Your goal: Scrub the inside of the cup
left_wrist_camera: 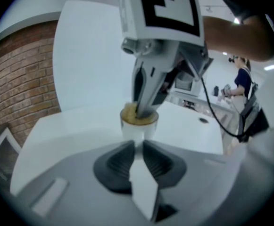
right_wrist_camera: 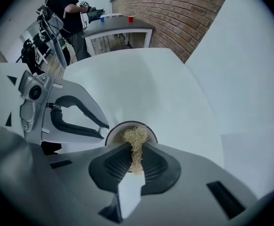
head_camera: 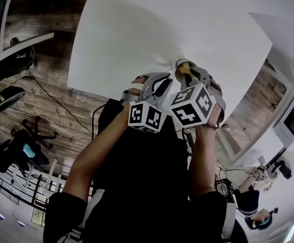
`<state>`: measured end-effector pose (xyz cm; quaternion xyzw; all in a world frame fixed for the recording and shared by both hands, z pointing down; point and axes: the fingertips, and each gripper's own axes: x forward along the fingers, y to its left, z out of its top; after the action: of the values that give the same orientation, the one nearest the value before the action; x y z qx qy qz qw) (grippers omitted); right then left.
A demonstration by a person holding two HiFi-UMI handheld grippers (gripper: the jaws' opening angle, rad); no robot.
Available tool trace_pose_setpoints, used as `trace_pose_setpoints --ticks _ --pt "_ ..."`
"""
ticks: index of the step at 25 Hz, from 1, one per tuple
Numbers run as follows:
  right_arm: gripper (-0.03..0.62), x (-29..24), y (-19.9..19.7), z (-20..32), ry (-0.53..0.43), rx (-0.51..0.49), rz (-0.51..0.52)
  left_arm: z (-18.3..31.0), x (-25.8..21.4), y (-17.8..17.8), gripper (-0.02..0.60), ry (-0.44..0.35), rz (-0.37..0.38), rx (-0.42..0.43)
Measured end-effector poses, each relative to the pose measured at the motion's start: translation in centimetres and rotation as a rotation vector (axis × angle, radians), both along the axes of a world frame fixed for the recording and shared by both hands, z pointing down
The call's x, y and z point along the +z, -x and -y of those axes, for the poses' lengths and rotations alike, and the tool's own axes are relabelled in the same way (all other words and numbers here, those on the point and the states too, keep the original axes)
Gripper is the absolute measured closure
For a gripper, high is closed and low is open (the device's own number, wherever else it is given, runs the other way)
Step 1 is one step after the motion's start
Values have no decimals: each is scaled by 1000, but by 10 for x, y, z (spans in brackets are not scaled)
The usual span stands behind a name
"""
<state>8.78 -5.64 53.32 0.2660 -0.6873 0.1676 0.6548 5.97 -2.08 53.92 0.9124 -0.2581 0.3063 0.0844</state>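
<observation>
A small white cup [left_wrist_camera: 139, 128] is held off the white table, with my left gripper [left_wrist_camera: 139, 144] shut on its side. In the cup's mouth sits a tuft of straw-coloured fibre scrubber [right_wrist_camera: 137, 138]. My right gripper [right_wrist_camera: 137, 150] is shut on that scrubber and points down into the cup's dark rim [right_wrist_camera: 148, 128]. Seen from the left gripper view, the right gripper [left_wrist_camera: 144, 108] comes from above with its fingertips inside the cup. In the head view both grippers meet at the cup [head_camera: 183, 69], the left gripper [head_camera: 159, 85] beside the right gripper [head_camera: 193, 76]. The inside of the cup is hidden.
The white table [head_camera: 152, 29] spreads under and beyond the grippers. A brick wall [right_wrist_camera: 184, 13] runs behind it. Another person [right_wrist_camera: 68, 8] stands at a dark table [right_wrist_camera: 122, 25] with a red cup and a blue one. A black cable [left_wrist_camera: 217, 121] hangs at the right.
</observation>
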Motion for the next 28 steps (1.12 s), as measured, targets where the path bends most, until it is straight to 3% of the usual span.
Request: trace_pose_setpoints --ticks 10,14,17,22,28 --pt "553 -53 -15 -5 -131 34 29 0 3 0 522 10 22 -10" --pt "553 -81 -19 -8 -225 66 75 -1 5 4 522 17 33 -14" --pt "551 -108 -25 -5 -325 153 212 -1 4 9 514 28 38 -17" --pt "551 -159 -35 -1 -565 310 533 -4 -11 20 489 26 26 -22" --pt "551 -222 -52 -11 -852 553 926 14 -77 38 495 -79 -85 -125"
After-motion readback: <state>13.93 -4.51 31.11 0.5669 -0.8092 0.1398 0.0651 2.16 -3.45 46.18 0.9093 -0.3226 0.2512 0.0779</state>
